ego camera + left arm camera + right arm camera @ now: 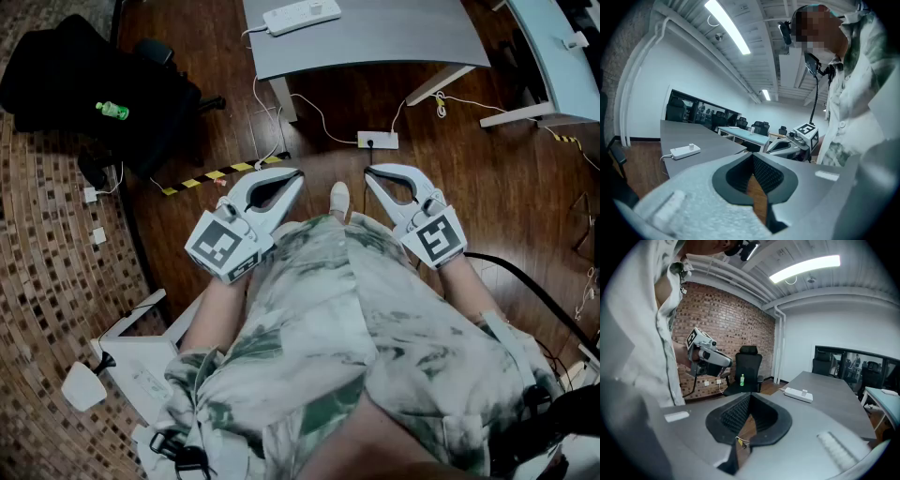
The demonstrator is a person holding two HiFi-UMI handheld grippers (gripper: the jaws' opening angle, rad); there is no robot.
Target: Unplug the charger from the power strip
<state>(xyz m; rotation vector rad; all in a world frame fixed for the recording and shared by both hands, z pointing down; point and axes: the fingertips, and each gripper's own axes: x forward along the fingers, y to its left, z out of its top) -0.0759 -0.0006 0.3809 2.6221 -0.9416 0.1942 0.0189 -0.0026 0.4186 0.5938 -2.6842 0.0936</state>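
Charger (316, 8) sits plugged into the white power strip (300, 16), on the grey table (394, 37) at top of head view. Left gripper (298, 174) and right gripper (368, 172) are at the person's waist, well apart from the strip. Both jaws are clenched tip to tip, gripping nothing.

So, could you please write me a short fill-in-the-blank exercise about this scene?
1. The charger is plugged into the white power strip, which lies on the gray ____.
2. The green bottle rests on the black office ____.
3. The left gripper and the right gripper both have their jaws ____.

Missing words: table; chair; shut.
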